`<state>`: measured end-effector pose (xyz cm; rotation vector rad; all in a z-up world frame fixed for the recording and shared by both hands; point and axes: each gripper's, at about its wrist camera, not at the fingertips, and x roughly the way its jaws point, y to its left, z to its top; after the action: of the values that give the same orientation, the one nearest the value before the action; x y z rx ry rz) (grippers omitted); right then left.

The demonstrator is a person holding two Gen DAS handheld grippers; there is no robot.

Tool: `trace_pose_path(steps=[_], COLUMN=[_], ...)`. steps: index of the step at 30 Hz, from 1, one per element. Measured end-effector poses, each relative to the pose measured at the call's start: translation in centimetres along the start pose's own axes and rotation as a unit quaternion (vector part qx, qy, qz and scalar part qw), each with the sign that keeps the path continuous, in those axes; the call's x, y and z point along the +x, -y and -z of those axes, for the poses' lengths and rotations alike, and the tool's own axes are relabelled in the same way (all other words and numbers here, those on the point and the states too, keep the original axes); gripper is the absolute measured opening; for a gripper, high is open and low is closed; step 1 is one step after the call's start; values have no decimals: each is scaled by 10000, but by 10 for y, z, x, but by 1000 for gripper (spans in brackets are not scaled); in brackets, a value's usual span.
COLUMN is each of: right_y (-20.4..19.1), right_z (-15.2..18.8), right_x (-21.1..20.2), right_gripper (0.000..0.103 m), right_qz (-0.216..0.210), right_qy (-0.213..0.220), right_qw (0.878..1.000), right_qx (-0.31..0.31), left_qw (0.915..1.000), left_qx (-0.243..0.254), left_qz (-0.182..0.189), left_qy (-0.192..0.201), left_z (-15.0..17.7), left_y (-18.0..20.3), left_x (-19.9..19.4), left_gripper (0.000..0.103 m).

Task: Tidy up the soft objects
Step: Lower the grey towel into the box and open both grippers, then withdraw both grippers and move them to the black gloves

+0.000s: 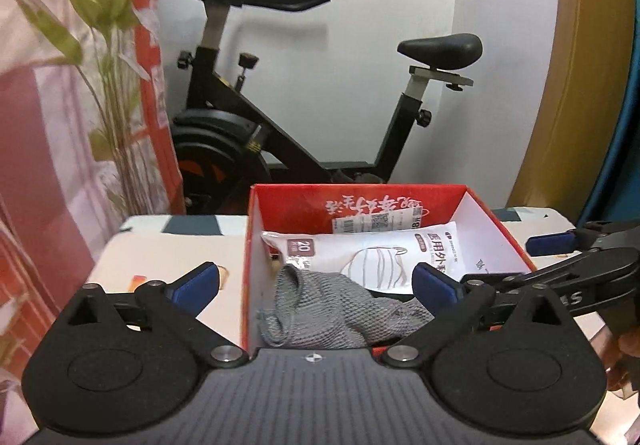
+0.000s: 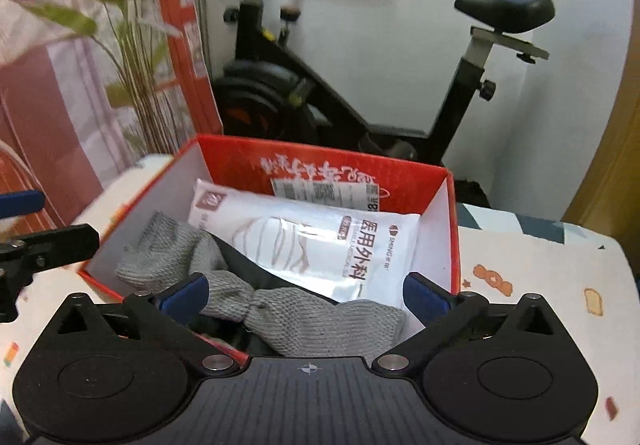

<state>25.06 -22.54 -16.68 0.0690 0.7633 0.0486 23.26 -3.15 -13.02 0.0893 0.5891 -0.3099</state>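
Observation:
A red cardboard box with white inner walls stands on the patterned table. Inside lie a white packet of face masks and a grey knitted cloth draped over something dark. My left gripper hovers above the near end of the box, jaws wide open, nothing between the blue pads. My right gripper also hangs over the near end with jaws wide open and empty. The right gripper's fingers show at the right edge of the left wrist view.
A black exercise bike stands behind the table against the white wall. A green plant and a pink-red curtain are at the left. The table's patterned top extends to the right of the box.

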Motion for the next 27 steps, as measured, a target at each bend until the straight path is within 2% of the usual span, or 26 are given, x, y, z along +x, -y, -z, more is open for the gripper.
trace_pose_path(steps=[4, 12, 14, 20, 27], right_y=[1, 2, 5, 10, 1], right_z=[14, 56, 66, 97, 128], right_x=[-19, -51, -57, -69, -67], right_gripper=[103, 103, 103, 103, 103], right_qz=[-150, -97, -13, -237, -268], right_qy=[400, 1133, 1293, 1530, 1512], right_qw=[9989, 9933, 9911, 9859, 9864], right_qx=[186, 203, 314, 633, 585], left_qw=[9997, 9981, 9982, 9984, 9976], left_qx=[99, 102, 103, -7, -72], left_qz=[-171, -440, -460, -564, -574], left_qy=[165, 418, 380, 39, -381], left_z=[10, 46, 56, 85, 110], left_y=[-3, -6, -6, -7, -7], left_x=[-16, -45, -49, -46, -33], left_gripper=[103, 103, 103, 103, 103])
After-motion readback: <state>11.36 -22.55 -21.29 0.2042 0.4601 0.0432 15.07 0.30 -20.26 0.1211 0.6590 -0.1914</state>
